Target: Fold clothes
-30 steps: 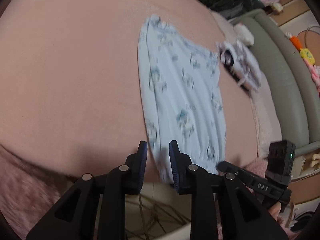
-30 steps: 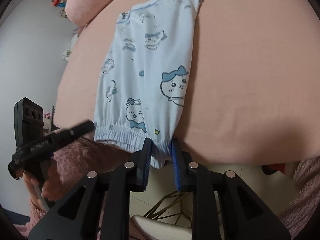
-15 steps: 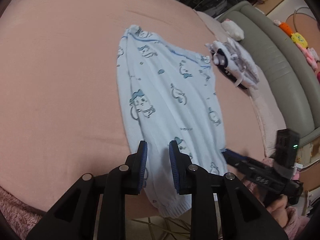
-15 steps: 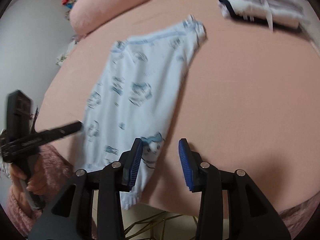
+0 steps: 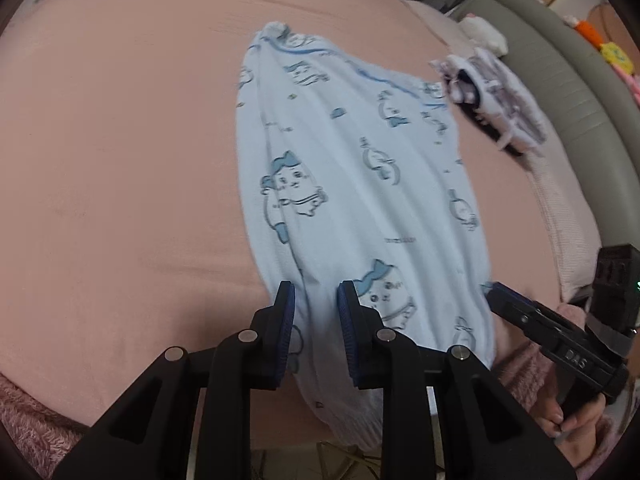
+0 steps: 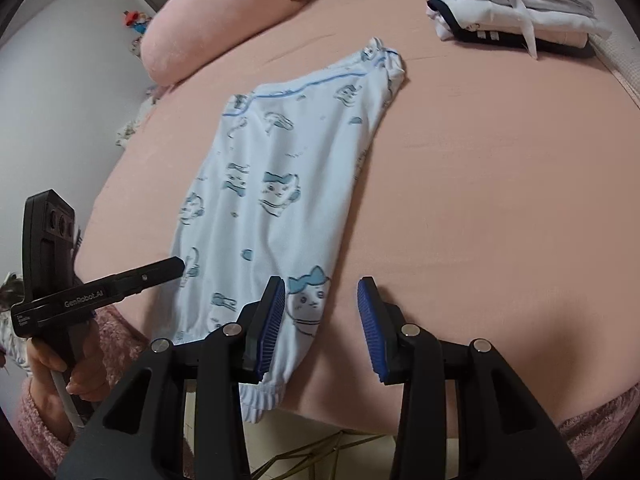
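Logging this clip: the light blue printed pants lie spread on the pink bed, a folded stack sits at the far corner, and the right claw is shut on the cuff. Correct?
Not quite. The right claw is open, its fingers wide apart above the pants, gripping nothing, as the right wrist view shows. The pants do lie spread on the bed, with the folded stack at the far corner.

Left gripper (image 5: 316, 296) jaws slightly parted, right gripper (image 6: 322, 292) jaws wide apart, both empty

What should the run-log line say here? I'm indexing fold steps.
stage: pre-fold | pants: flat on bed, cuff over edge | left gripper: open above pants | right gripper: open, released | folded stack: far corner
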`<state>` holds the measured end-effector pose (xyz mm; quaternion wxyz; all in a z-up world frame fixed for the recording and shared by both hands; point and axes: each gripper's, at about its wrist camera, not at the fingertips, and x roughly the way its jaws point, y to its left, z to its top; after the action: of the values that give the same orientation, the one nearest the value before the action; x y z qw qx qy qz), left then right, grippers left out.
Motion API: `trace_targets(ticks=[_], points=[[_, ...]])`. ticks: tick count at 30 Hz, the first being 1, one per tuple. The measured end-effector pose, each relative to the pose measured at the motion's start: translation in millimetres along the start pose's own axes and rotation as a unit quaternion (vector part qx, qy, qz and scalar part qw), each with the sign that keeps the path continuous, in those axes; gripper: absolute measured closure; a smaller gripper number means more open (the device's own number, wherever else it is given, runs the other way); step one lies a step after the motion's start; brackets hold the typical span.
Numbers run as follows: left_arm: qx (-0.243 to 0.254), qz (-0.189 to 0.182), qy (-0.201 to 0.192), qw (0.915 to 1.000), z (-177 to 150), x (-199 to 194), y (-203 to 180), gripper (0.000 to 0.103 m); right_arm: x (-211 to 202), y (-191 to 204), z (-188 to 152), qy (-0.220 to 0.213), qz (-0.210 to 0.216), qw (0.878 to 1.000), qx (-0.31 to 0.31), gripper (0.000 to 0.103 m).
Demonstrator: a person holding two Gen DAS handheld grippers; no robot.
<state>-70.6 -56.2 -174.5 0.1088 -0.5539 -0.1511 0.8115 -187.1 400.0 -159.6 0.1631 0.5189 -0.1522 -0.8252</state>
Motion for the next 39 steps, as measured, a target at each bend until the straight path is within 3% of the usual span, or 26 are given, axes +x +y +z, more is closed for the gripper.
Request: trace_targets(ticks=[3,6,10,12,16,18,21,25,30,31,33,35,39], points=[[0.011,-0.009,-0.010,0.9999,-3,-2,-4,0.080,4,-3,-4,0.010,0.004,1.000,0.009,0.064],[0.043,-0.003,-0.033,0.9985,-7,-9,-15,0.096,5,-1,-5,0.011,0.000,1.000,0.005,0.064],[0.041,0.007,-0.077,0.9962,-8,-28,-15,0.098,8,2,-6,0.010,-0.001,1.000,0.004,0.061],[0.038,0.017,-0.081,0.9958,-8,-33,-11,0.099,8,2,-8,0.010,0.000,1.000,0.002,0.061],[0.012,0.029,-0.060,0.9977,-12,-31,6,0.099,9,2,-7,0.008,0.004,1.000,0.013,0.061],[-0.008,0.050,-0.022,0.9985,-12,-16,19,0.099,10,1,-5,0.005,-0.011,1.000,0.017,0.064],[-0.041,0.034,-0.007,0.9985,-11,-13,31,0.097,9,-1,-2,0.012,-0.033,0.999,0.011,0.068],[-0.050,0.018,-0.075,0.9958,-1,-37,35,0.097,-7,2,1,0.004,-0.063,0.998,-0.002,0.063],[0.051,-0.021,-0.049,0.9972,23,-10,-8,0.097,-3,20,32,-0.013,-0.043,0.998,-0.043,0.061],[0.076,-0.019,-0.039,0.9962,25,0,-20,0.097,4,26,38,-0.012,-0.042,0.997,-0.058,0.061],[0.069,0.002,-0.030,0.9971,26,5,-15,0.097,23,37,49,-0.006,-0.052,0.995,-0.083,0.061],[0.060,0.023,-0.022,0.9977,27,8,-8,0.097,51,31,50,0.035,-0.096,0.991,-0.086,0.064],[0.042,0.065,-0.005,0.9970,28,15,5,0.097,35,20,46,0.022,-0.105,0.991,-0.075,0.062]])
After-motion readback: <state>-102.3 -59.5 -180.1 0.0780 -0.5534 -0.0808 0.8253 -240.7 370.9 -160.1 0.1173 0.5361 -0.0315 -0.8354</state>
